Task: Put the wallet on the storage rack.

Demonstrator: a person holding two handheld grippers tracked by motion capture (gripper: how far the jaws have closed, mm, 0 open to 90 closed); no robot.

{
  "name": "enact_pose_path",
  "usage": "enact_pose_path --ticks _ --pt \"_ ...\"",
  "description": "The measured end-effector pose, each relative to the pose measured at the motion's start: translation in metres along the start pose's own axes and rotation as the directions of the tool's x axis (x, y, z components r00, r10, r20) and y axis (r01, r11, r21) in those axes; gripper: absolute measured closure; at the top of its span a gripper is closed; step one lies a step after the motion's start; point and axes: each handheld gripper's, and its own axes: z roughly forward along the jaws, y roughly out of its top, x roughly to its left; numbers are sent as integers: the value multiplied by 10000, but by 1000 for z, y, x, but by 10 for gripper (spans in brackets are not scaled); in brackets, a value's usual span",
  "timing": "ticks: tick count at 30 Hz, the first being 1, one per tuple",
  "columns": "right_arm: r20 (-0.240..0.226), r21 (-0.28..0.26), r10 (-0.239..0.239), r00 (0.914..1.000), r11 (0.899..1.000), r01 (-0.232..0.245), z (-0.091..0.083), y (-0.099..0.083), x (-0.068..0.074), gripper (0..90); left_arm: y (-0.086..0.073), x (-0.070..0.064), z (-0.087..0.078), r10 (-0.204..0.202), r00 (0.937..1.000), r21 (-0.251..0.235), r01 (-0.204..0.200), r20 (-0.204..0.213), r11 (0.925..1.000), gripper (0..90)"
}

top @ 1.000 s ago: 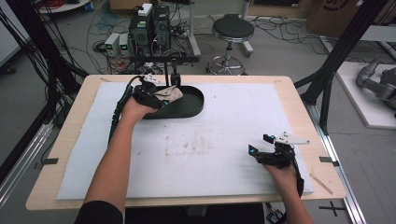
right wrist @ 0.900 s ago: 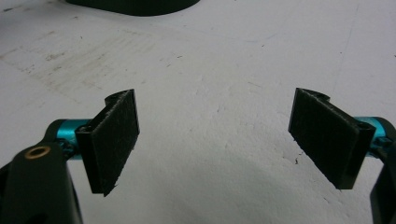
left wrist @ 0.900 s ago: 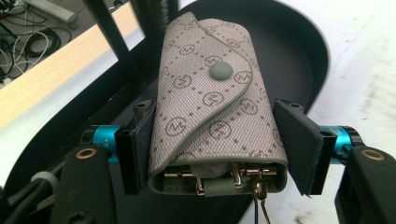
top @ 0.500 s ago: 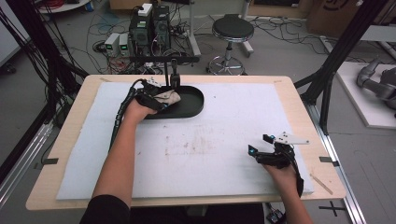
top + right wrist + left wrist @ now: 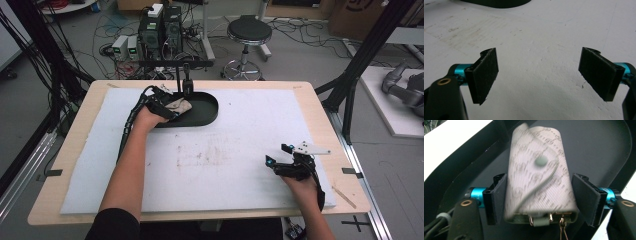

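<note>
Left claw [image 5: 537,202] is over the black tray [image 5: 207,107] at the far side of the tabletop [image 5: 240,145], and between its jaws sits a small fabric key pouch [image 5: 539,177], beige with a printed pattern and a snap button on its flap. The left pad [image 5: 499,197] touches the pouch's edge; on the other side the pad stands just off the fabric, so I can't tell whether this is a grip or a release. The pouch looks light and soft, likely to crumple under a hard squeeze; the firmer end seems to be nearest the claw, where the metal clips hang out. Across the body's width looks the sensible hold. Right claw [image 5: 539,77] rests well apart on bare tabletop, jaws spread wide, nothing between them.
</note>
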Motion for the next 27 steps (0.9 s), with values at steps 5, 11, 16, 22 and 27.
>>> enact_pose_path --ticks 5,11,16,22,27 --pt "-9 -13 -15 10000 10000 15 0 0 0 167 1 -2 -6 -95 9999 -156 96 90 9998 266" --pt "-18 -17 5 10000 10000 -5 0 0 0 166 -4 -8 -23 -161 9999 -724 160 -16 9972 254" --pt "-91 47 -64 9999 10000 64 1 0 2 167 -15 -17 -45 -105 9998 -1139 87 -148 9935 254" --pt "-131 32 -52 9999 10000 52 2 1 4 167 -27 -32 -76 -49 10000 -1859 34 -78 9826 250" --pt "-106 -8 -50 9999 10000 50 2 1 6 166 -38 -50 -91 -26 10000 -2355 27 5 9719 240"
